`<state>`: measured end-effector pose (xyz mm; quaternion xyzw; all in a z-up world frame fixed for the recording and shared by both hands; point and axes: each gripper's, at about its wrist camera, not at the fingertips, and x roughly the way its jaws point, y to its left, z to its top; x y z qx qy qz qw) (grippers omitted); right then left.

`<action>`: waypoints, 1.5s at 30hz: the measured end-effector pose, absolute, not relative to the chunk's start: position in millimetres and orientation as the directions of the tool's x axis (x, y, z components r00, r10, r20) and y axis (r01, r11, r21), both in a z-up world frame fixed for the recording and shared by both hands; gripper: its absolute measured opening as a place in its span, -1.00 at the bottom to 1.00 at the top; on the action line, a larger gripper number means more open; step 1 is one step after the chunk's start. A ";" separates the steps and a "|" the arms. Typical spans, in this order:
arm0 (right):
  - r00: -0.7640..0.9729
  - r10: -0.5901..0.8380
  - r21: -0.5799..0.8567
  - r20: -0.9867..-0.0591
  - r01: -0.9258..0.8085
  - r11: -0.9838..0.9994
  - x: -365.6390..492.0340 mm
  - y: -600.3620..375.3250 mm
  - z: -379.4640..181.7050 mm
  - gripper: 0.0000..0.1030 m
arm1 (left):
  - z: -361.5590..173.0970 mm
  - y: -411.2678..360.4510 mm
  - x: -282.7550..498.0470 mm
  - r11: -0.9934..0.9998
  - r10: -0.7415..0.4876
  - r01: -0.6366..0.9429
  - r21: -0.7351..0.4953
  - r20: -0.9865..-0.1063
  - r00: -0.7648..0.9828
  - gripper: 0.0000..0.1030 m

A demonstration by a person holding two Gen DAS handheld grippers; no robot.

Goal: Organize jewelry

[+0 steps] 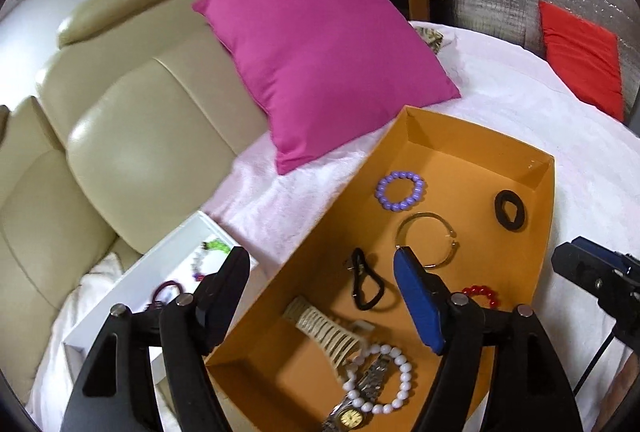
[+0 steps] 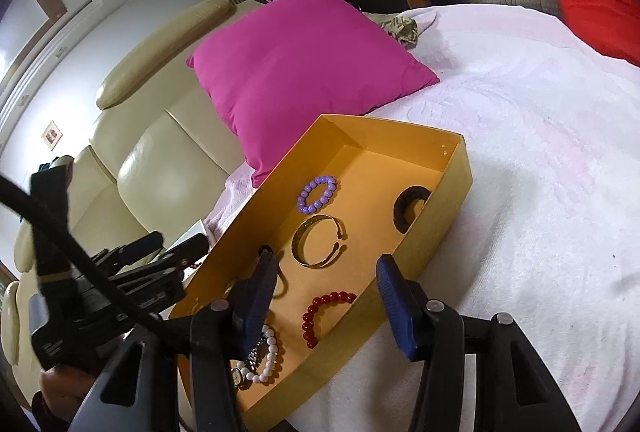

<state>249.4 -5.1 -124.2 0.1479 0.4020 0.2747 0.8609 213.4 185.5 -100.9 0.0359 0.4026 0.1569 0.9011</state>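
Note:
An orange box [image 1: 548, 199] [image 2: 452, 199] lies on the bed and holds jewelry: a purple bead bracelet [image 1: 399, 190] [image 2: 317, 193], a gold bangle [image 1: 426, 240] [image 2: 318, 246], a black scrunchie [image 1: 510, 210] [image 2: 405, 209], a black hair tie [image 1: 366, 284], a red bead bracelet [image 1: 482, 296] [image 2: 322, 312], a cream hair claw [image 1: 326, 334], a white bead bracelet [image 1: 384, 380] [image 2: 266, 356] and a watch [image 1: 356, 408] [image 2: 242, 372]. My left gripper [image 1: 322, 272] is open and empty over the box's left wall. My right gripper [image 2: 326, 282] is open and empty over the box's near end.
A white tray [image 1: 132, 284] with several small trinkets sits left of the box. A magenta pillow [image 1: 324, 63] [image 2: 296, 71] leans on the cream headboard [image 1: 140, 135]. A red cushion [image 1: 580, 55] lies far right. The bed cover [image 2: 540, 171] is pale pink.

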 end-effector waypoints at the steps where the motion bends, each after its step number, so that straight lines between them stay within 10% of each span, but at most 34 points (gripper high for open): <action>1: 0.525 0.592 0.475 -0.611 -0.355 0.805 248.6 -6.0 -124.1 0.07 | -99.2 184.2 210.5 0.944 0.326 -0.262 0.202 -0.708 0.627 0.48; 45: 0.620 0.615 0.349 -0.487 -0.508 0.788 147.7 -29.7 -62.6 0.07 | -26.4 153.1 112.7 0.891 0.454 -0.376 0.255 -0.549 0.702 0.63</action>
